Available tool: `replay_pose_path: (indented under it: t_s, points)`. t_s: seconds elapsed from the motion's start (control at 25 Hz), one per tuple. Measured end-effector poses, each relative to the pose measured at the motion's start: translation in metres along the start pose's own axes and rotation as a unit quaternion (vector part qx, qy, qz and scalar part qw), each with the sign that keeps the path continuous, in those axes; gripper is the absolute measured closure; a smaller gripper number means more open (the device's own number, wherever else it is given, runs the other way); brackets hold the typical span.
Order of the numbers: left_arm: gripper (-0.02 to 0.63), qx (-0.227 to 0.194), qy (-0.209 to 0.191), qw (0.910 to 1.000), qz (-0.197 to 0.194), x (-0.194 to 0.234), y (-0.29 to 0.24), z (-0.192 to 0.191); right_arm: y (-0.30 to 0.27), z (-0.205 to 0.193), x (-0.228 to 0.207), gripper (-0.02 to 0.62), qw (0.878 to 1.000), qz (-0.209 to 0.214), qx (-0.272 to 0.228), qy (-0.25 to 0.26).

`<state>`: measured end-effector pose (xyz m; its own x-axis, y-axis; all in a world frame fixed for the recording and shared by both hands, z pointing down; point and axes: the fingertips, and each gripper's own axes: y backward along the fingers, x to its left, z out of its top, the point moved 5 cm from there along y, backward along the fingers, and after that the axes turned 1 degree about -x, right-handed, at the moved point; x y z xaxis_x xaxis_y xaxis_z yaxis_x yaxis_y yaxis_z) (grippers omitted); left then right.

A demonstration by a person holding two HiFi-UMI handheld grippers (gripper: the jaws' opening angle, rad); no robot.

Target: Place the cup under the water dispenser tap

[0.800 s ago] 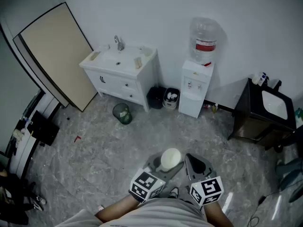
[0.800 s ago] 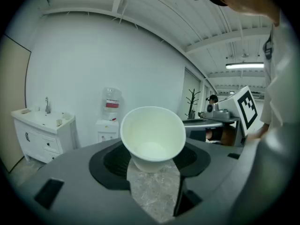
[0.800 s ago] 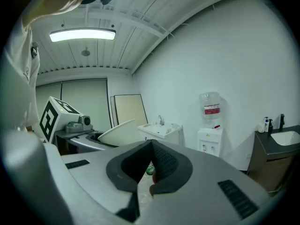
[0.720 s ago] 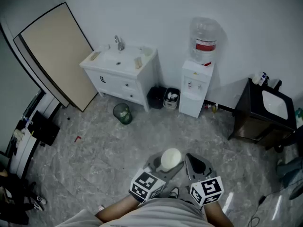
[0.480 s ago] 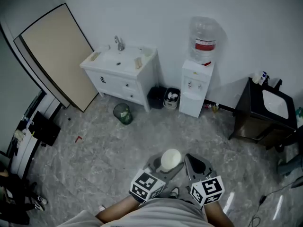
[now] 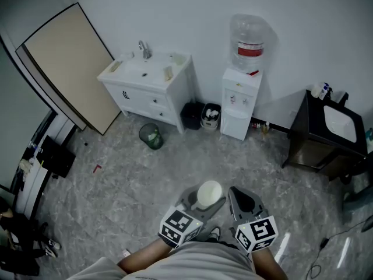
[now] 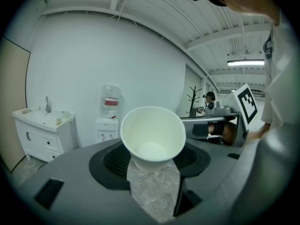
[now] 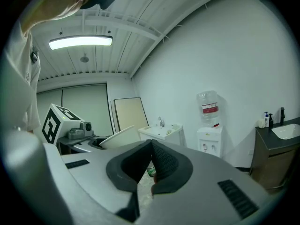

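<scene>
Cup (image 6: pixel 210 193), white and empty, not yet at the tap: rides between the jaws of the left gripper (image 6: pixel 205 205), above the floor and well apart from the water dispenser

Grey marbled floor (image 6: pixel 145 179) across most of the head view. Along the far wall, from the left:
- tall beige board (image 6: pixel 67 63), leaning
- white vanity (image 6: pixel 152 95) with sink and tap
- white water dispenser (image 6: pixel 239 107), topped by a clear bottle (image 6: pixel 249 37) with a red label
- dark cabinet (image 6: pixel 317 144) with a white basin, at the right edge

Between vanity and dispenser, black bin (image 6: pixel 191 116) and second bin (image 6: pixel 211 116) side by side. In front of the vanity, round green bin (image 6: pixel 151 136)

Low in the head view, both grippers side by side, close to the person's body, facing the dispenser wall. Left gripper clamped on the cup: jaws spread wide, pads pressing its lower sides, mouth tipped back toward that gripper's camera. Right gripper (image 6: pixel 240 198) empty, pad tips closed together
</scene>
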<state>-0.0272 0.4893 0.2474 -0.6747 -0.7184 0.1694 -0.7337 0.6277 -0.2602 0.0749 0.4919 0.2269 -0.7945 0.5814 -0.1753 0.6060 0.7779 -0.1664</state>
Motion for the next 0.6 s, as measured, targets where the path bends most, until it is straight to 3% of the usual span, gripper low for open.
replay_pose_path:
  t_s: [0.32, 0.6]
  points:
    - [0.345, 0.004, -0.005, 1.0000, 0.003, 0.001, -0.020, 0.003, 0.001, 0.005, -0.021, 0.580, 1.000, 0.004, -0.012, 0.000]
    - [0.345, 0.006, -0.003, 1.0000, -0.004, 0.038, -0.050, 0.010, -0.038, 0.011, -0.043, 0.580, 1.000, 0.002, -0.009, 0.000]
